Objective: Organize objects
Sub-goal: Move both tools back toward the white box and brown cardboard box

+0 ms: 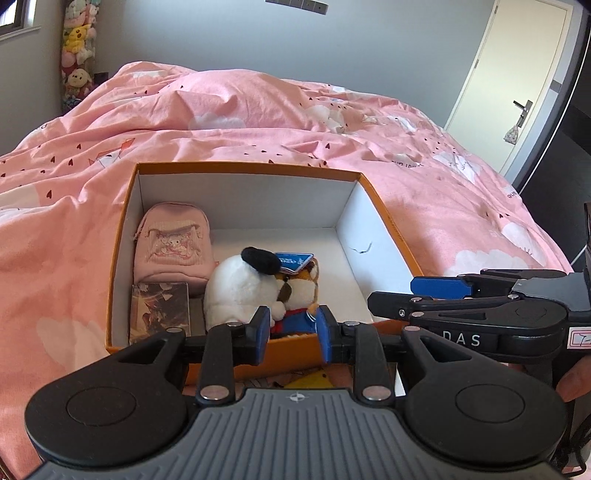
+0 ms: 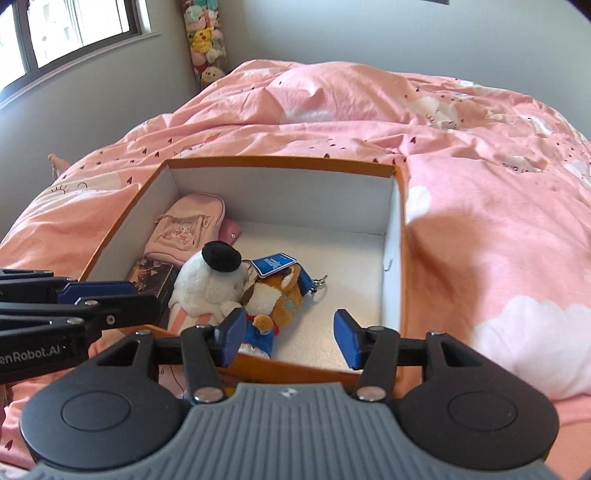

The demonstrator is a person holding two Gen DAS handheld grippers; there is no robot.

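An orange box with white inside (image 1: 380,206) (image 2: 280,164) sits on the pink bed. In it lie a pink mini backpack (image 1: 171,243) (image 2: 184,225), a dark card box (image 1: 159,314) (image 2: 153,277), a white plush with a black ear (image 1: 240,288) (image 2: 210,284) and a brown plush with a blue tag (image 1: 306,280) (image 2: 279,295). My left gripper (image 1: 291,332) is open and empty over the box's near wall; it also shows in the right wrist view (image 2: 99,295). My right gripper (image 2: 290,338) is open and empty at the near wall; it shows in the left wrist view (image 1: 410,291).
The pink duvet (image 1: 258,122) (image 2: 480,184) covers the bed all round the box. A column of plush toys (image 1: 75,48) (image 2: 205,40) stands in the far corner. A white door (image 1: 517,81) is at the right, a window (image 2: 66,33) at the left.
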